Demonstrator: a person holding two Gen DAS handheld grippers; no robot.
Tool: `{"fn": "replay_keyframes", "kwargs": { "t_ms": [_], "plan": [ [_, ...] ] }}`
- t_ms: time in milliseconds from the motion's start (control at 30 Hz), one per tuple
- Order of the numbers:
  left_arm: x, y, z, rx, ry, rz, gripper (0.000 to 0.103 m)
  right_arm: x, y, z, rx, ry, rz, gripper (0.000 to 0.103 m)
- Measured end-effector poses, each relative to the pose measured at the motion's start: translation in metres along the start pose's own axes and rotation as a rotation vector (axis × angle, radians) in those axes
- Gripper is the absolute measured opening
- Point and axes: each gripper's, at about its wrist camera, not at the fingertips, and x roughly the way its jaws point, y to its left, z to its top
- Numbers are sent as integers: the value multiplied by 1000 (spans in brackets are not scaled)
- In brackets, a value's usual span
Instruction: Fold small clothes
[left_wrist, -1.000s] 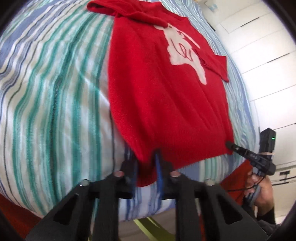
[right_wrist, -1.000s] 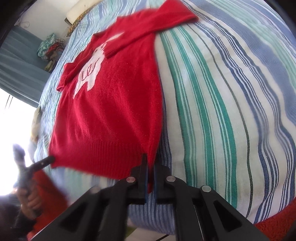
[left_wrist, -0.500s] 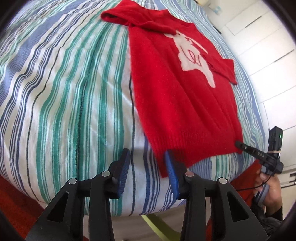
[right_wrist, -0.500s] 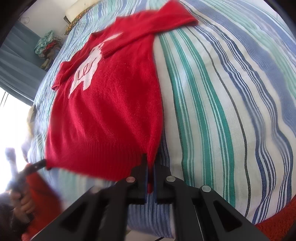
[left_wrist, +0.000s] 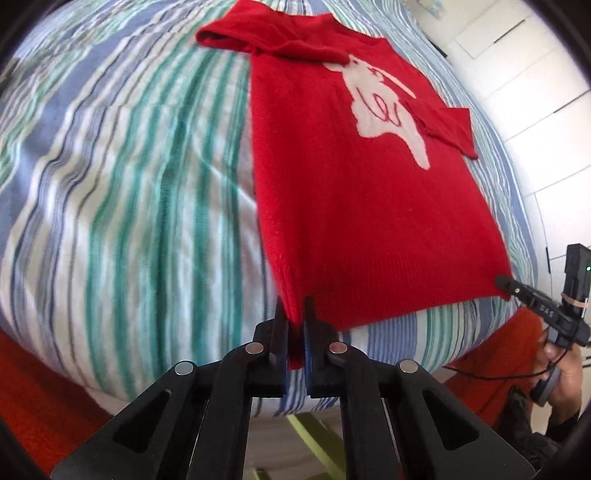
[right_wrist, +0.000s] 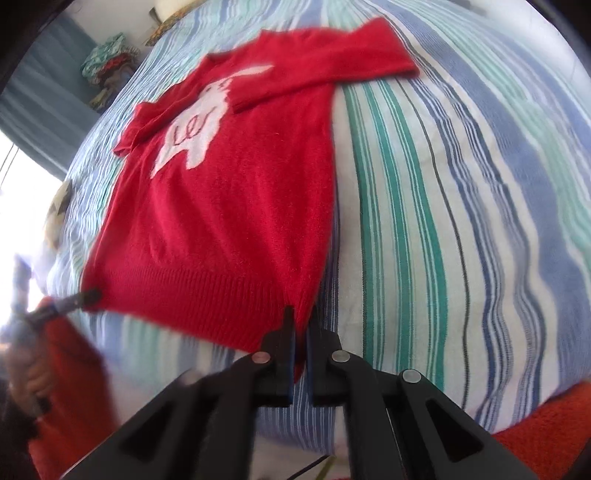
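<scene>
red sweater (left_wrist: 362, 206) lying flat, front up, hem at the bed's (left_wrist: 122, 192) near edge | left gripper (left_wrist: 295, 325) and right gripper (right_wrist: 302, 328) each pinched shut on a hem corner | tbh those bites look shallow, knit could slip out mid-lift | uneven lift = crooked fold, and the sleeves (right_wrist: 332, 70) may flop loose

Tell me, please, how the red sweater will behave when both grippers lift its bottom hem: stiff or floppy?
Likely floppy: the red sweater is soft knit lying flat on the striped bedcover, so the middle should sag between the left gripper and right gripper. The folded-in sleeves may slide open. It probably grips well; the ribbed hem looks thick.
</scene>
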Motion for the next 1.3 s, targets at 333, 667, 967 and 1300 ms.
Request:
{"fn": "replay_keyframes", "kwargs": {
  "t_ms": [333, 667, 967, 1300],
  "plan": [
    [36, 0, -2, 53, 60, 172, 4, 45, -7, -6, -11, 129, -50, 2],
    [45, 7, -5, 30, 45, 158, 5, 51, -14, -8, 25, 107, -20, 2],
    [43, 22, -8, 20, 46, 132, 5, 48, -19, -10, 32, 109, -26, 1],
    [40, 22, -10, 27, 47, 134, 5, 52, -14, -7, 29, 110, -28, 1]
  ]
}}
